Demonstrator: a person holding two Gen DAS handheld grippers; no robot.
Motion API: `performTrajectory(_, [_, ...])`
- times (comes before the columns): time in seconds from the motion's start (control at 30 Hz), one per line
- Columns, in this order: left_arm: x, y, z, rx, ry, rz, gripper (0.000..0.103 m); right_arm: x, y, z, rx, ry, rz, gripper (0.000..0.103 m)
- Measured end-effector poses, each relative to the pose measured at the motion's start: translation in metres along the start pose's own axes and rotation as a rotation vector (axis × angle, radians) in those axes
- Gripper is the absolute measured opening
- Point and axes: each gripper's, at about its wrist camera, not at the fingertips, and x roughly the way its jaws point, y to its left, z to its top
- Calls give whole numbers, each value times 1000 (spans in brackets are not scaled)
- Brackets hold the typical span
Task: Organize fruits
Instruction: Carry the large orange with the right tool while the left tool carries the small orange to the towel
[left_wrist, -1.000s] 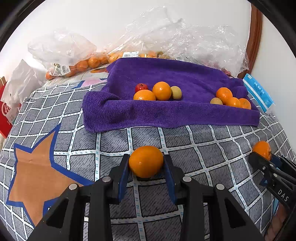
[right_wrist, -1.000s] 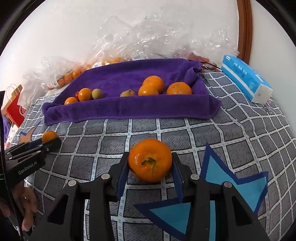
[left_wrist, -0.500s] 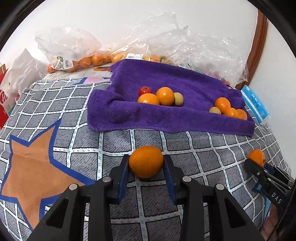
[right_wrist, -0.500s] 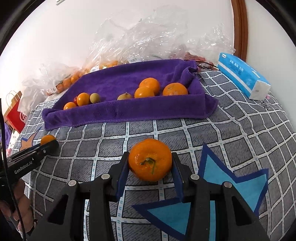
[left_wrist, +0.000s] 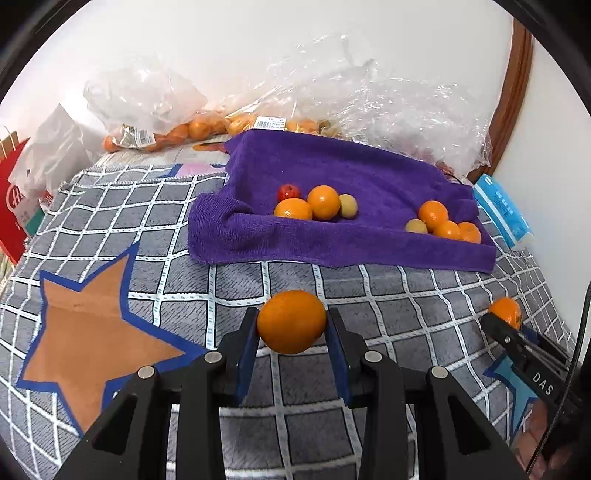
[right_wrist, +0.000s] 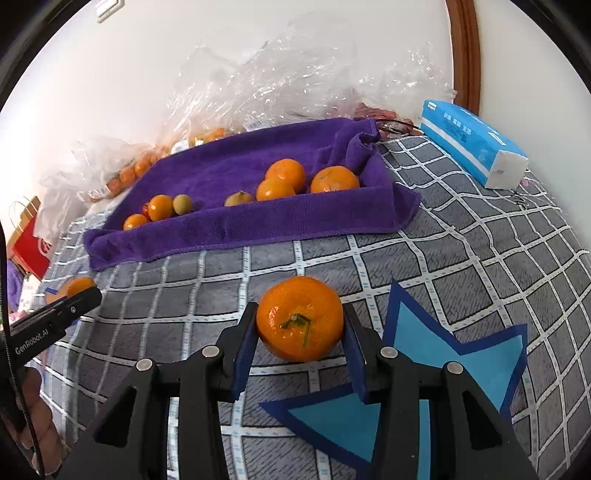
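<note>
Two grips: L gripper fingers clamp smooth orange, R gripper fingers clamp stemmed mandarin, both above checked blanket. Purple towel behind w/ two fruit clusters.

Both views are bright and evenly lit by soft, diffuse light, with no hard-edged shadows. The white wall behind is nearly washed out, most strongly in the right wrist view. The crumpled clear plastic bags catch many small white glints. The mandarin nearest the right wrist lens shows tiny specular spots on its peel, and only a faint shadow lies under it on the checked blanket. Fisheye distortion bends the blanket's grid lines and the brown wooden frame into curves. A black vignette rims all 4 corners. Focus is sharp at centre, slightly softer toward the edges.
</note>
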Motion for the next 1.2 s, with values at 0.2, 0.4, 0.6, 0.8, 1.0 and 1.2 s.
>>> performTrajectory(0.2, [-11,-4,0,-14,18,8,34,-14,9,6,-18,-18,12,43])
performTrajectory(0.4, [-24,-3,7,-29,17,-5,34,-27,17,18,-69,-16,28,43])
performTrajectory(0.6, [-37,-3,16,-26,-2,-10,34,-57,26,32,-160,-50,-22,43])
performTrajectory(0.8, [-44,-3,23,-35,-28,-19,34,-70,28,39,-125,-62,12,43])
performTrajectory(1.0, [-47,2,32,-41,-31,-14,34,-58,31,45,-103,-68,9,43])
performTrajectory(1.2, [-44,6,41,-46,-35,-16,34,-51,32,57,-95,-71,5,43])
